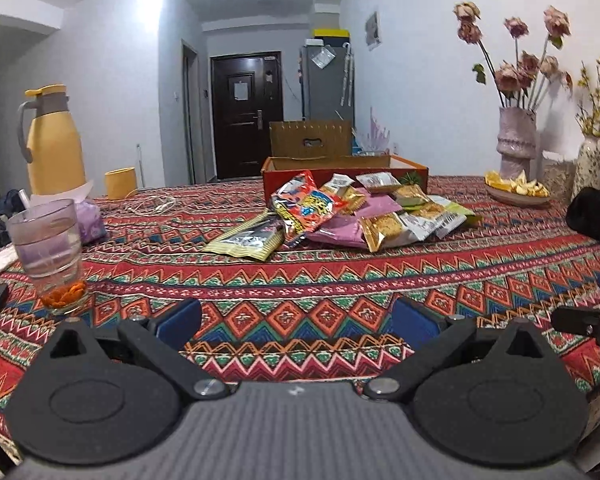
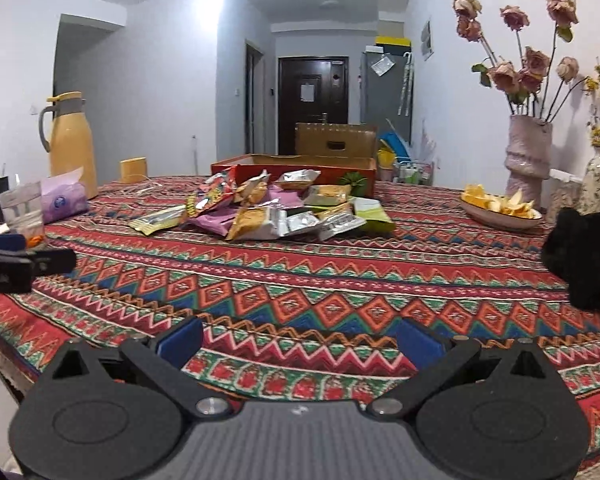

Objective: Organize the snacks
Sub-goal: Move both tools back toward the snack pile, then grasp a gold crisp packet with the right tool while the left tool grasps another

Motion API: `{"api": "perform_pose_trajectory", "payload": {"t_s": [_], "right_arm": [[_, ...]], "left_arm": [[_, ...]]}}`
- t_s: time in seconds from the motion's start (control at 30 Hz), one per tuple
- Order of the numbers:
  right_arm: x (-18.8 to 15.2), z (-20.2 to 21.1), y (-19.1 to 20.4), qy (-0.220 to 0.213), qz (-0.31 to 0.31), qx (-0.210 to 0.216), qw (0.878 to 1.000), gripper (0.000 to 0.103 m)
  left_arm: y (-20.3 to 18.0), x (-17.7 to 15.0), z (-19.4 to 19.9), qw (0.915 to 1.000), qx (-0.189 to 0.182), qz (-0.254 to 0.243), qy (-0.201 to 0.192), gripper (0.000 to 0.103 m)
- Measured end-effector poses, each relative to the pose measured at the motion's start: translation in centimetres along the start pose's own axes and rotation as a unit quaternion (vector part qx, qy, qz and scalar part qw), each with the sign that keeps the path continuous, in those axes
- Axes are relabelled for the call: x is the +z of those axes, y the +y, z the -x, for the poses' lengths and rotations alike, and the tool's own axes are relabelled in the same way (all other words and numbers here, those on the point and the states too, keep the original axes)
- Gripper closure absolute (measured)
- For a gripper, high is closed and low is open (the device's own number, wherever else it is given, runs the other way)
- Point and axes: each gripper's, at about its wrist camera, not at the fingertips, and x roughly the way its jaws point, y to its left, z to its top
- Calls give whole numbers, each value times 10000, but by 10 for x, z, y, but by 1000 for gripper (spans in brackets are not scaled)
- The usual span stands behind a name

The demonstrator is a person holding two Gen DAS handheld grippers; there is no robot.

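Snack packets [image 1: 340, 210] lie in a loose, overlapping heap on a woven tablecloth [image 1: 300, 280] patterned with red, green and blue zigzags and diamonds. Most are crinkled foil or glossy plastic: a flat yellow-edged sachet nearest the camera's left, a bright red and yellow bag [image 1: 306, 204] propped on top, matte pink pouches and clear-windowed packs showing square biscuits. Just behind the heap, touching its far edge, sits a shallow red cardboard box [image 1: 344, 168] with an open top and a brown inner wall. Left of the heap, well apart, stand a clear glass tumbler [image 1: 50, 248] with orange bits at its base and a smooth yellow jug [image 1: 52, 144] with a grey handle. Right of the heap a shallow dish of yellow peel [image 1: 516, 190] rests near a ribbed, pale pink vase [image 1: 516, 142] of dried roses.

The left gripper [image 1: 296, 320] hovers low over the cloth on the near side of the heap, level and pointed at it, blue-padded fingers [image 1: 178, 318] spread wide with nothing between. The right gripper [image 2: 300, 340] hangs likewise near the heap, jaws parted and empty, blue pads [image 2: 420, 342] facing inward.
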Motion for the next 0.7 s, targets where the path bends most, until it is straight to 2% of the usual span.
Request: {"api": "perform_pose_trajectory", "payload": {"t_s": [0.13,0.33,0.43,0.6,0.7], "right_arm": [[1,-6,-3,13,-193,68,9998,0],[7,-22,-11,62,-330,-102,9994,0],[14,-33,-15,100,-331,-205,9992,0],[28,-52,-32,130,-627,-121,9979,0],[36,-61,-42,137,-726,-140,9972,0]], "left_arm": [[-6,1,-5,9997,-11,-238,-10,0],[-6,13,-22,9994,-259,-137,164,0],[-10,28,-39,9986,-450,1,276,0],[-26,58,-83,9946,-876,57,552,0],[-40,74,-106,9926,-1130,-234,371,0]]}}
